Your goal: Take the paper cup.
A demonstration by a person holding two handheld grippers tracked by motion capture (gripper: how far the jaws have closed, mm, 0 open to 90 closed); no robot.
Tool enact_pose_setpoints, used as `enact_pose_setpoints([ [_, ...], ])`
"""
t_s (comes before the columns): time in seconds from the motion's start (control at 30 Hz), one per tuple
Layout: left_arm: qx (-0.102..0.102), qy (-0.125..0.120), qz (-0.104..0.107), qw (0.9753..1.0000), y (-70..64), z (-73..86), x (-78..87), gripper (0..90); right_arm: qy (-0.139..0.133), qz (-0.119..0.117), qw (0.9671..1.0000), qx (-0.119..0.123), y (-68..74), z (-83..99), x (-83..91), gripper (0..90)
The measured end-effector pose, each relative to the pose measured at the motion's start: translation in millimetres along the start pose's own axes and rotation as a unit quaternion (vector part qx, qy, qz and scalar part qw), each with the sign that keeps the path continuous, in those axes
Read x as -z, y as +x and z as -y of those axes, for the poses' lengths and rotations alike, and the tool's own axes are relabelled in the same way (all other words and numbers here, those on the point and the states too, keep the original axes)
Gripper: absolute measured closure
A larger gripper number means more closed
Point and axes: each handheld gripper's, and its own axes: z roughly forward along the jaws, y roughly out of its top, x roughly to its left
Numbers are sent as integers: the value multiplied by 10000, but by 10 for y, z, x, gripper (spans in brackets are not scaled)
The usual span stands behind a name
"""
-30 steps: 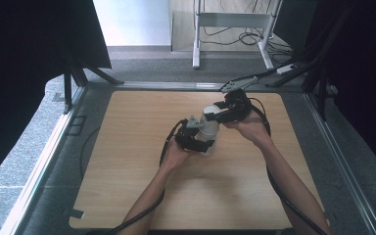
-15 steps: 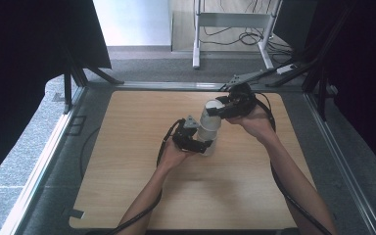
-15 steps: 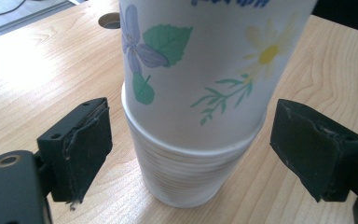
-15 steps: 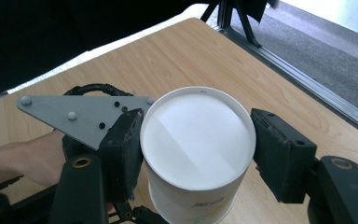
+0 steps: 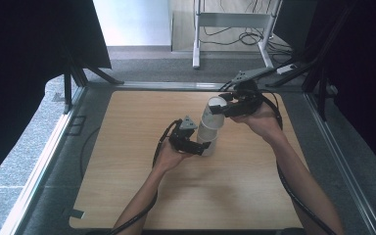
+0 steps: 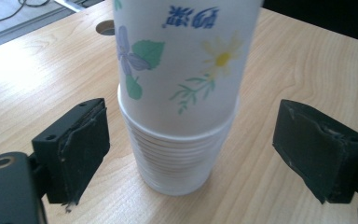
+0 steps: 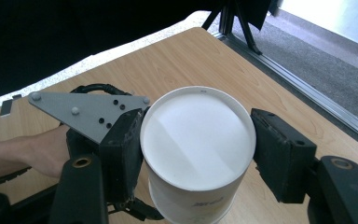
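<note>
A stack of upside-down paper cups (image 5: 206, 146) stands on the wooden table (image 5: 127, 147); their nested rims (image 6: 177, 158) sit at the bottom. The top flowered cup (image 6: 186, 60) is partly raised off the stack and leans slightly. My right gripper (image 7: 198, 149) is shut on this top cup (image 7: 198, 135), its pads pressing both sides just under the white base. In the high view the right gripper (image 5: 219, 107) is at the cup's upper end. My left gripper (image 6: 191, 149) is open, its jaws standing wide on either side of the stack's base without touching it.
A round cable hole (image 6: 105, 28) is cut into the table behind the stack. The left gripper's grey plate (image 7: 88, 109) and the hand holding it lie just behind the cup. Dark curtains and a metal frame (image 5: 73, 83) border the table.
The right gripper has drawn the top cup upward, so the column looks taller. The left gripper has stayed at the base of the stack.
</note>
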Motion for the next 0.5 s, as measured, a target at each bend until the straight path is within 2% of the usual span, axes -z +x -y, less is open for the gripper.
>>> enact_pose_setpoints([
  [0.1,16,-1,32,10000,-17,12,57,86,7,-19,10000,17,29,3,35,373],
  [0.23,181,-46,158,9997,-39,70,110,29,33,-46,10000,55,85,40,88,373],
  [0.33,194,-44,226,9995,-61,112,128,0,42,-94,9999,64,120,114,118,373],
  [0.5,151,-17,294,9995,-100,170,151,0,43,-140,9999,87,149,183,143,373],
])
